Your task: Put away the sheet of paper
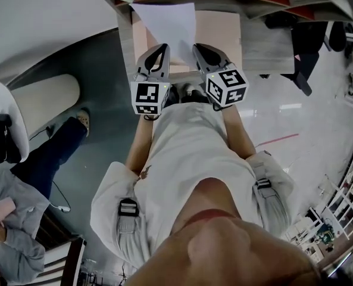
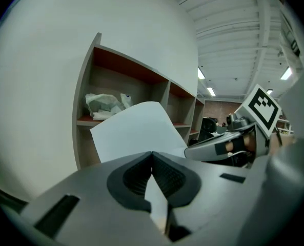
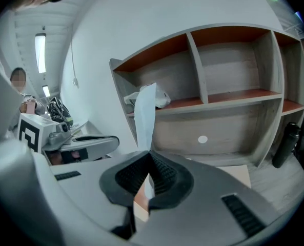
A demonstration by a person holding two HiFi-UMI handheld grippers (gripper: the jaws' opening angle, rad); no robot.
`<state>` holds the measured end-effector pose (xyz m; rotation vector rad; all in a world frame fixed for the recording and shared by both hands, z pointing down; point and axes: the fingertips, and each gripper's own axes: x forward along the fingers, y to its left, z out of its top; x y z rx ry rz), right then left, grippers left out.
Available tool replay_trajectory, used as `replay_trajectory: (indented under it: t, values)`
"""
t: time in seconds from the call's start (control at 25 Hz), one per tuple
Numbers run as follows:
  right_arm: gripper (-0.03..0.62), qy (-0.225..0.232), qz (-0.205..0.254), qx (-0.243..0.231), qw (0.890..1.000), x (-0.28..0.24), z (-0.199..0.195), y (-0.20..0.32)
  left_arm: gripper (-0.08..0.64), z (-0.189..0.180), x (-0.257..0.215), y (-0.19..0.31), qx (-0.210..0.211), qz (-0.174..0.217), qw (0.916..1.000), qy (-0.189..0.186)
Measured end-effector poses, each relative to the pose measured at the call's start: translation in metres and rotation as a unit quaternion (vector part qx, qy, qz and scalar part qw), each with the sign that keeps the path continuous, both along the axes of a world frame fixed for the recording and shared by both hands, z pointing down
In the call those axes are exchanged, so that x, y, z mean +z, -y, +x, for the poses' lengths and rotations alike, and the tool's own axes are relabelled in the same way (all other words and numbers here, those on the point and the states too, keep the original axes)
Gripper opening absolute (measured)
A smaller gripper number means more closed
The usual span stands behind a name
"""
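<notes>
A white sheet of paper (image 1: 167, 22) hangs in the air in front of a wooden shelf unit (image 3: 234, 96), held by both grippers at its near edge. My left gripper (image 1: 158, 55) is shut on the sheet's left part; in the left gripper view the paper (image 2: 134, 132) rises from between the closed pads. My right gripper (image 1: 203, 53) is shut on its right part; in the right gripper view the sheet (image 3: 145, 119) shows edge-on, standing up from the jaws.
The shelf unit has several open compartments; one at the upper left holds crumpled plastic bags (image 2: 106, 104). A light wooden tabletop (image 1: 224, 31) lies below the paper. A seated person (image 1: 21, 219) is at the left, and a dark bottle (image 3: 285, 145) stands at the right.
</notes>
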<state>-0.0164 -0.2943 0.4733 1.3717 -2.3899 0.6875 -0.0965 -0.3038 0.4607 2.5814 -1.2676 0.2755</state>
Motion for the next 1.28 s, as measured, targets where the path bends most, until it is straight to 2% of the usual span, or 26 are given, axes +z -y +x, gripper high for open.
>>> replay_trajectory:
  t: [0.48,0.64,0.88,1.28]
  values:
    - [0.018,-0.024,-0.026,0.031,0.999,0.026,0.005,0.012,0.021,0.004,0.021,0.013,0.031,-0.017,0.9993,-0.010]
    - [0.018,-0.020,-0.045,0.038,0.998,0.042,0.012,0.014,0.021,0.007,0.029,0.018,0.031,-0.024,0.9992,-0.006]
    - [0.018,-0.016,-0.065,0.025,0.997,0.062,0.016,0.017,0.021,0.008,0.038,0.026,0.024,-0.028,0.9993,0.011]
    - [0.018,0.012,-0.097,0.004,0.995,0.092,0.029,0.030,0.021,0.036,0.065,0.039,0.018,-0.055,0.9974,0.042]
